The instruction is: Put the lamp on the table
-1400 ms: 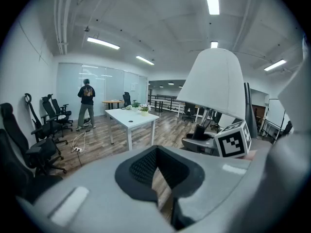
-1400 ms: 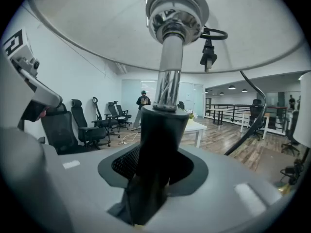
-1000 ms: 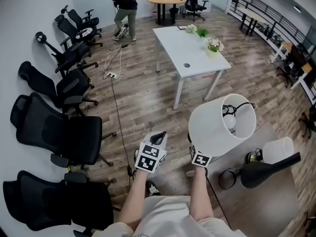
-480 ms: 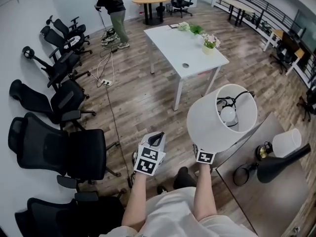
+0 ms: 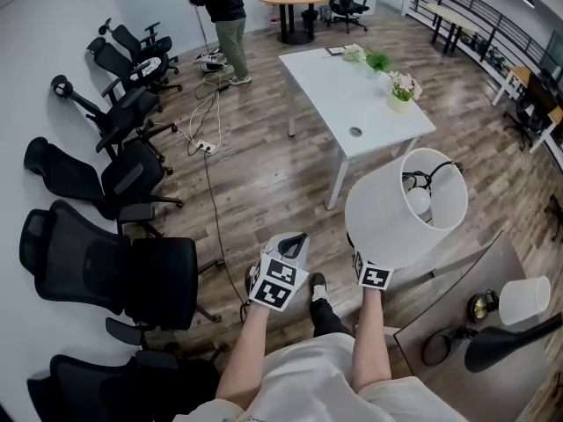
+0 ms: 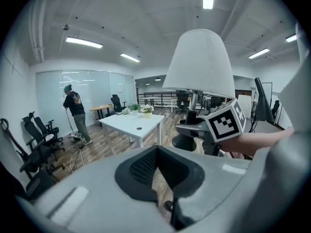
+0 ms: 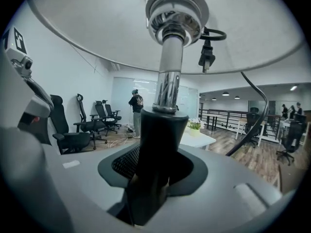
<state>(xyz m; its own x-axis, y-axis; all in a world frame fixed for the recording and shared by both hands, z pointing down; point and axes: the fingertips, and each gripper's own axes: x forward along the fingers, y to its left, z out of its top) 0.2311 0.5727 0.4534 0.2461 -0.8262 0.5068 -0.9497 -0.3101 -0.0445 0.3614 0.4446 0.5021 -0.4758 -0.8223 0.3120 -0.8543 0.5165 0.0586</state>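
Observation:
A lamp with a white shade [image 5: 400,214] and a chrome stem is held up in the air, over the wooden floor. My right gripper [image 5: 371,275] is shut on its black base neck [image 7: 158,130], and the stem [image 7: 167,81] rises into the shade [image 7: 87,28] with the plug dangling beside it. The left gripper [image 5: 286,266] hangs beside it, shut and empty. From the left gripper view the lamp [image 6: 201,64] is at the right. The white table [image 5: 352,95] stands ahead, also visible as the white table [image 6: 133,123].
Black office chairs [image 5: 114,253] line the left wall, and a cable [image 5: 209,183] runs across the floor. A person [image 5: 224,11] stands at the back. Flower pots [image 5: 402,90] sit on the white table. A grey table [image 5: 493,323] with a black lamp and another white-shaded lamp is at lower right.
The lamp stays in my right gripper. The grey table has slid toward the lower right of the view. The person at the back has shifted position.

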